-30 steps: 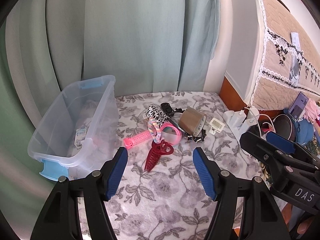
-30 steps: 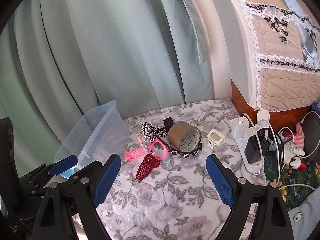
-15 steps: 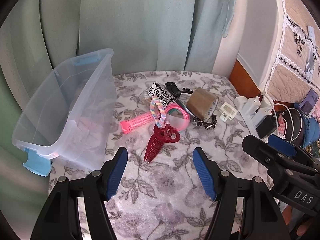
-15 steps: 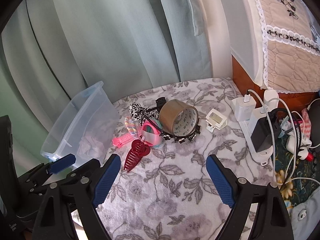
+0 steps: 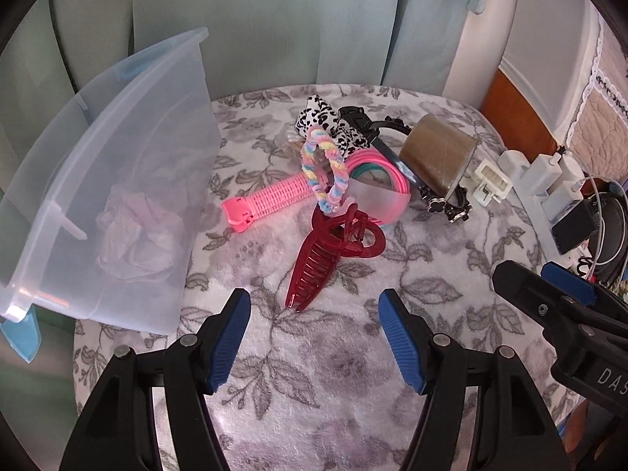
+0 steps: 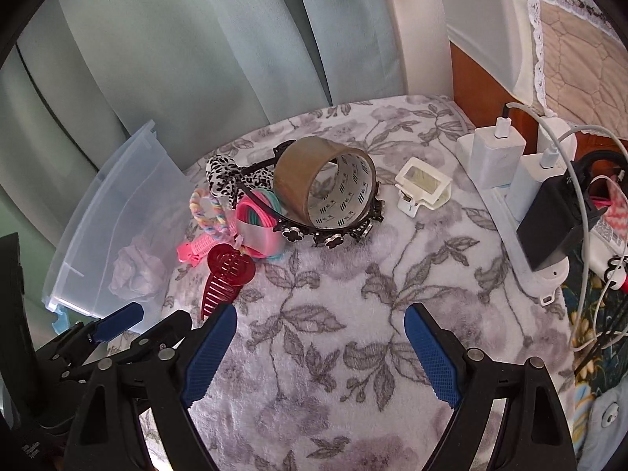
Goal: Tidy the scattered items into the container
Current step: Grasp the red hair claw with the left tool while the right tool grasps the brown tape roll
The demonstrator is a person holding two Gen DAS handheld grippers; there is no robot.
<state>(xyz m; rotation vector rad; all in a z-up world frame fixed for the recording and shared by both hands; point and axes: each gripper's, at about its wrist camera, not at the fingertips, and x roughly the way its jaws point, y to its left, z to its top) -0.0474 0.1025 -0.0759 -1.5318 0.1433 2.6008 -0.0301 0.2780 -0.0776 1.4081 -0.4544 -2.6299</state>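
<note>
Clear plastic container (image 5: 117, 180) sits at left edge of the floral-cloth tabletop (image 5: 333, 373), w/ crumpled pale tissue (image 5: 133, 235) inside. Just right of it, a heap of scattered items: dark red claw clip (image 5: 325, 251) nearest, pink comb clip (image 5: 271, 200) behind it, pastel braided scrunchie (image 5: 325, 168) upright against a pink/teal band bundle (image 5: 376, 184), leopard-print bow (image 5: 329, 121), brown tape roll (image 5: 435, 157) resting on a black flower headband (image 6: 333, 235). White square clip (image 6: 422, 188) lies apart, right of the tape. Charger strip (image 6: 522, 196) at far right edge.

Left hand-held gripper (image 5: 314, 337): jaws apart, nothing between them, red clip just ahead. Right hand-held gripper (image 6: 320, 353): jaws wide, holding nothing, over bare cloth.
</note>
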